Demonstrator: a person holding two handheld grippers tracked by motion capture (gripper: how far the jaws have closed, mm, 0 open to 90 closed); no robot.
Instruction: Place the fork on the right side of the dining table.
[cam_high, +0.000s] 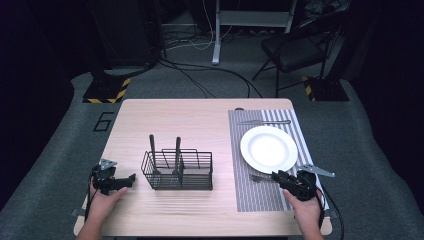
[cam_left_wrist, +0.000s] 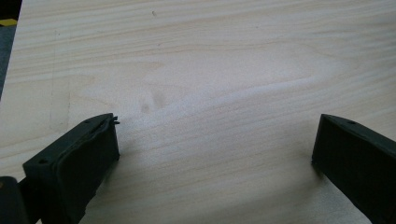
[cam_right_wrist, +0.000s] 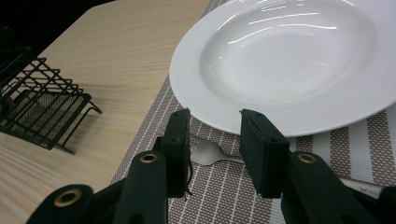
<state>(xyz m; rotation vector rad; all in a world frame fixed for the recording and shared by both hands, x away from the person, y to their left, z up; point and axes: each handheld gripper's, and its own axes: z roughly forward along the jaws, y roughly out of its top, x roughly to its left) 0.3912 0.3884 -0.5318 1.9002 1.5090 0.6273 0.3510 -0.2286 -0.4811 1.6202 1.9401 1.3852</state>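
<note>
Right gripper (cam_right_wrist: 214, 154) is hovering with jaws apart over the fork (cam_right_wrist: 212, 154), plate (cam_right_wrist: 285, 60) just ahead; left gripper (cam_left_wrist: 215, 154) is sitting open over bare table (cam_left_wrist: 210, 70).

My left hand-held gripper (cam_high: 131, 178) hangs over bare bench (cam_high: 165, 117), jaws wide, with open wood ahead of it in the left gripper view. Just beside it to the right stands the wire caddy (cam_high: 177, 170), its two dark handles (cam_high: 177, 147) rising above the rim and blocking a low pass across. Beyond the caddy the far half of the bench is free. My right hand-held gripper (cam_right_wrist: 214, 140) sits over the striped mat (cam_high: 252, 195), jaws partly apart, with the fork (cam_right_wrist: 210, 155) lying between them on the mat and the white plate (cam_right_wrist: 289, 60) close in front. A knife (cam_high: 264, 122) lies beyond the plate.
</note>
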